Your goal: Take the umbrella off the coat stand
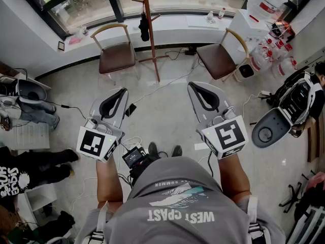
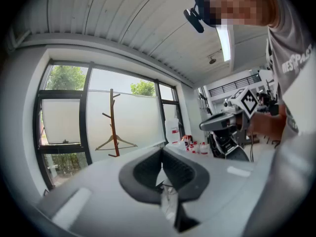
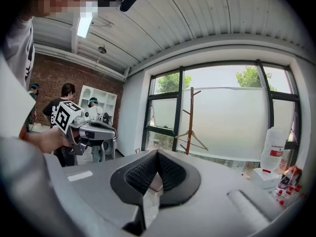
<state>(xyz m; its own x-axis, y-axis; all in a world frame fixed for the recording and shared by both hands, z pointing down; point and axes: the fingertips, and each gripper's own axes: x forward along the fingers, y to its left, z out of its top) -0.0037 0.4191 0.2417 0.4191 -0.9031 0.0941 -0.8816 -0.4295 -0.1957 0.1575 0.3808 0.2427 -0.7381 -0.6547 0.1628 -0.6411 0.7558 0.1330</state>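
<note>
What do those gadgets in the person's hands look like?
The left tool and right tool are pale grey wedge-shaped shells with black ribbed pads. Each carries a cube of black-and-white square markers. The person wears a grey printed T-shirt.

**Daylit workroom with dark-framed windows**

A pale speckled floor (image 1: pixel 162 116) runs to a long white window ledge (image 1: pixel 172 28) under dark-framed windows (image 1: pixel 84 4), with green trees outside. Before the ledge stand a left chair (image 1: pixel 116 57) and a right chair (image 1: pixel 217 60), both brown-seated. Cables (image 1: pixel 170 81) trail across the floor. A slatted white ceiling (image 3: pixel 197 19) carries a strip light (image 3: pixel 85 24). A red brick wall (image 3: pixel 47 75) closes one side.
</note>
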